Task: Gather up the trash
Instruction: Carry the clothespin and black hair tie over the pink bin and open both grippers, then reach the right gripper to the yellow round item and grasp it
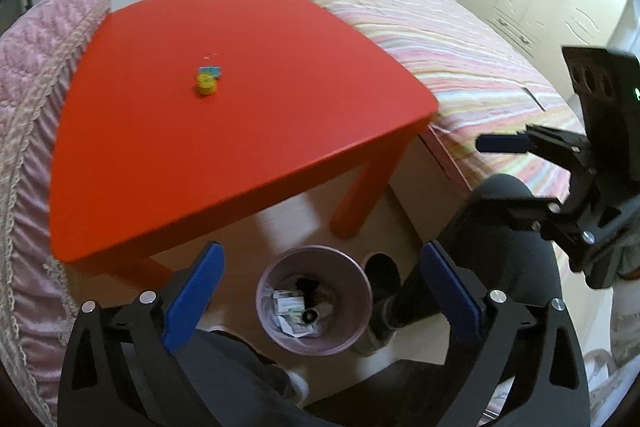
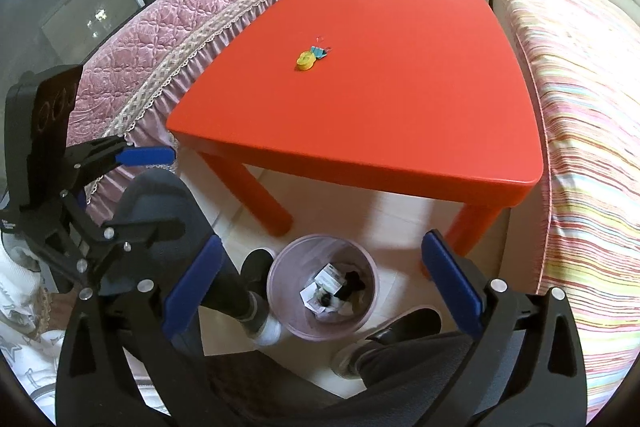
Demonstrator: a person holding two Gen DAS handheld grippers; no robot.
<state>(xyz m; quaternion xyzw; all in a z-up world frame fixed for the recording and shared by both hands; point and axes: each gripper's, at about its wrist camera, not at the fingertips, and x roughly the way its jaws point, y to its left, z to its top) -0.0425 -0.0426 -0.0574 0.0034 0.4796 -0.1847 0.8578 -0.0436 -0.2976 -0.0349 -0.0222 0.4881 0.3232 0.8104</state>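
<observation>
Left gripper (image 1: 320, 291) spread wide, nothing held; right gripper (image 2: 320, 287) likewise wide, empty. Pink bin (image 1: 266, 283) on floor below both, scraps inside. Yellow tape roll (image 2: 305, 61) seen mid red table (image 2: 400, 99), clip (image 2: 320, 52) touching.

Bin (image 1: 314, 343) contents: papers and dark bits, too jumbled to identify. Yellow item (image 1: 205, 84) and blue thing (image 1: 211, 70) on desk (image 1: 240, 147) too small to name. Right tongs (image 1: 496, 179) cut by frame edge in left view; lower finger blurred.
</observation>
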